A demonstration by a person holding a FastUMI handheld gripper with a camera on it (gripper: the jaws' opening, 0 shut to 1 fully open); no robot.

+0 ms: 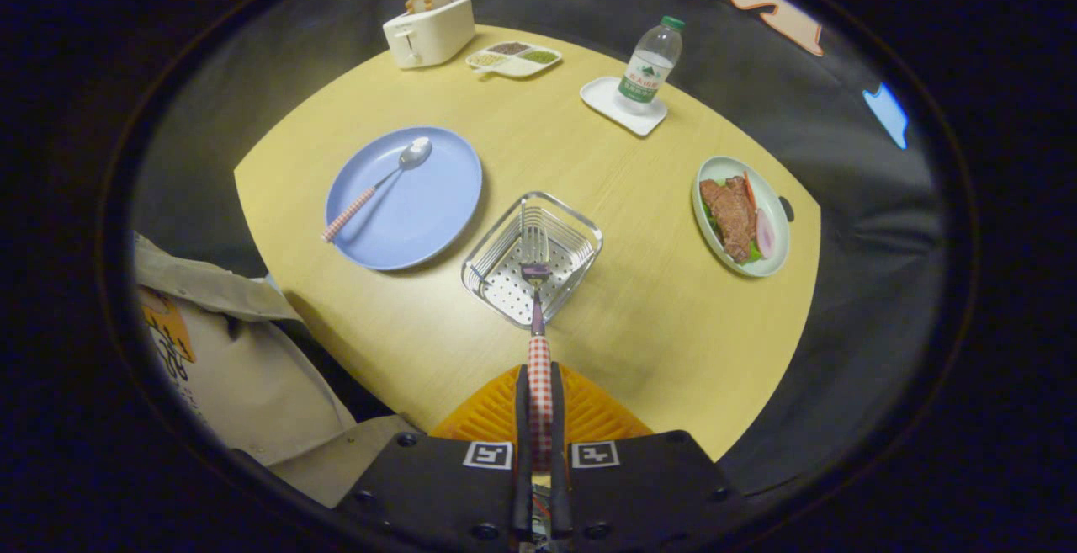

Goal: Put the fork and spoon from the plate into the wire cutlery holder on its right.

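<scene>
I am over a pale yellow wooden table (656, 317) with a curved near edge. On it, left of the centre of the picture, lies a blue plate (421, 216). Just to its right, in the middle, stands the wire cutlery holder (568, 237), square with a perforated bottom. At the right of the picture sits a pale green dish (778, 237) with food in it. Toward the top, a small white tray (607, 100) lies on the table with a bottle on it; left of that is a divided white dish (528, 69), and at the upper left a white toaster (429, 33).
</scene>
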